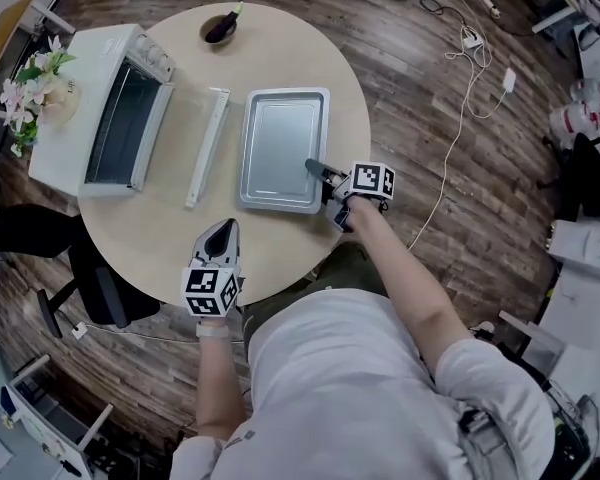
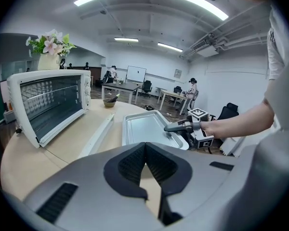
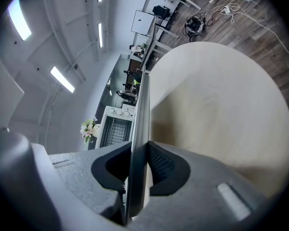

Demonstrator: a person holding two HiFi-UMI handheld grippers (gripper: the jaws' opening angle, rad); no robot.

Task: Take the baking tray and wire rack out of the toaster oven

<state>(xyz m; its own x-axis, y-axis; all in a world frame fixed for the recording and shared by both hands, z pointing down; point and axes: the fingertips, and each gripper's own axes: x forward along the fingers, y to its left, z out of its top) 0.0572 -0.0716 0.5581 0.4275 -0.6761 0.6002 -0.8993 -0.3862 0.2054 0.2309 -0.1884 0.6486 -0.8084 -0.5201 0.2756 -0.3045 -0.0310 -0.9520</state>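
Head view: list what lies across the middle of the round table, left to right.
toaster oven → white bar at the edge of its open door → baking tray → right gripper, clamped on the tray's right rim.

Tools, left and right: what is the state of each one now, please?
Left tool: closed, holding nothing.
Right tool: closed on the rim of the baking tray.
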